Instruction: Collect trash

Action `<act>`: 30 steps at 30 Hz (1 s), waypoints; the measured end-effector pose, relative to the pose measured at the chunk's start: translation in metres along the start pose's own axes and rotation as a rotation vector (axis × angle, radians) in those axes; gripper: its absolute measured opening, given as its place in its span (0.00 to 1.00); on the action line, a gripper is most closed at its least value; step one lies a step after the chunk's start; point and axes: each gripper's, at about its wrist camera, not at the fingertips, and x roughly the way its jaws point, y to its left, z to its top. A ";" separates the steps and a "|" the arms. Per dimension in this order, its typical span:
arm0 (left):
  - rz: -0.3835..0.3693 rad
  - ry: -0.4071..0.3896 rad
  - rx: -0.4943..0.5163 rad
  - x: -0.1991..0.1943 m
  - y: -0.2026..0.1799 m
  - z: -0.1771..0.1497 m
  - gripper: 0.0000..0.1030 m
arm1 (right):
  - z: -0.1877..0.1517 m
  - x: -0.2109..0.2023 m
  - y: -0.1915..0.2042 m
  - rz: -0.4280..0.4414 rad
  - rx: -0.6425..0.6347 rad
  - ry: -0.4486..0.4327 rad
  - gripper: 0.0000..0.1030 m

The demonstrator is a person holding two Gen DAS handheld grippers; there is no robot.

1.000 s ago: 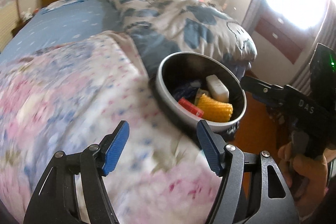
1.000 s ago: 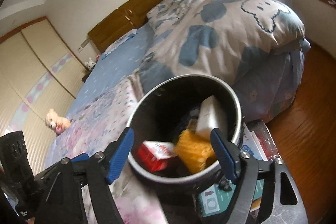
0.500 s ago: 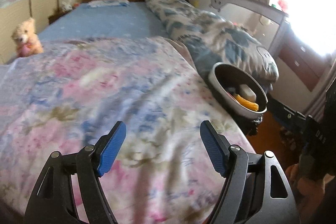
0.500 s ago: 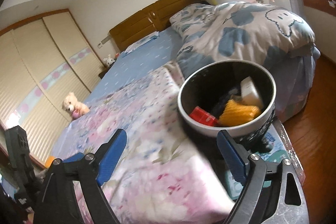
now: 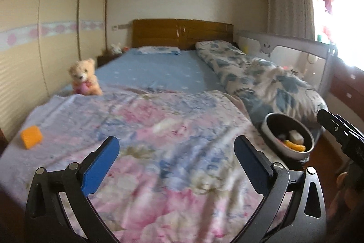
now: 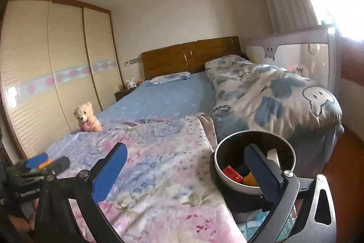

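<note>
A round dark trash bin (image 5: pixel 287 141) with a grey rim stands at the bed's right side and holds red, yellow and white scraps; it also shows in the right wrist view (image 6: pixel 254 159). An orange piece of trash (image 5: pixel 31 136) lies on the floral quilt at the far left. My left gripper (image 5: pixel 176 165) is open and empty, over the quilt's foot. My right gripper (image 6: pixel 184 171) is open and empty, its right finger in front of the bin. The left gripper's body (image 6: pixel 34 171) shows at the left edge of the right wrist view.
A floral quilt (image 5: pixel 159 129) covers the bed's near half, a blue sheet (image 5: pixel 154 72) the far half. A teddy bear (image 5: pixel 84 78) sits at the left edge. A rolled blue-and-white duvet (image 6: pixel 273 92) lies on the right. Wardrobe on the left wall, crib rail (image 6: pixel 291 47) and wooden floor on the right.
Both grippers have pulled back from the bin and swung left. The whole bed, the teddy bear and the orange piece have come into view. Both stay open and empty.
</note>
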 end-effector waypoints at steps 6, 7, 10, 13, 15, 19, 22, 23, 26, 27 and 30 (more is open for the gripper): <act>0.040 -0.041 0.025 -0.009 0.001 -0.006 1.00 | -0.015 0.011 0.004 0.032 0.008 0.017 1.00; 0.046 -0.046 0.032 -0.011 0.000 -0.007 1.00 | -0.018 0.013 0.005 0.034 0.006 0.020 1.00; 0.057 -0.059 0.046 -0.014 -0.003 -0.008 1.00 | -0.024 0.015 0.008 0.043 -0.002 0.030 1.00; 0.062 -0.056 0.054 -0.014 -0.004 -0.009 1.00 | -0.027 0.017 0.011 0.048 -0.012 0.033 1.00; 0.066 -0.052 0.054 -0.014 -0.003 -0.009 1.00 | -0.028 0.017 0.012 0.049 -0.017 0.034 1.00; 0.067 -0.058 0.054 -0.014 -0.003 -0.009 1.00 | -0.029 0.017 0.011 0.050 -0.015 0.036 1.00; 0.067 -0.067 0.057 -0.015 -0.004 -0.010 1.00 | -0.030 0.016 0.011 0.053 -0.014 0.031 1.00; 0.068 -0.072 0.060 -0.015 -0.005 -0.010 1.00 | -0.029 0.016 0.011 0.052 -0.014 0.029 1.00; 0.068 -0.071 0.059 -0.016 -0.005 -0.011 1.00 | -0.029 0.015 0.011 0.052 -0.016 0.029 1.00; 0.068 -0.071 0.058 -0.017 -0.005 -0.011 1.00 | -0.029 0.016 0.011 0.055 -0.015 0.030 1.00; 0.068 -0.074 0.059 -0.016 -0.006 -0.011 1.00 | -0.029 0.015 0.011 0.059 -0.015 0.029 1.00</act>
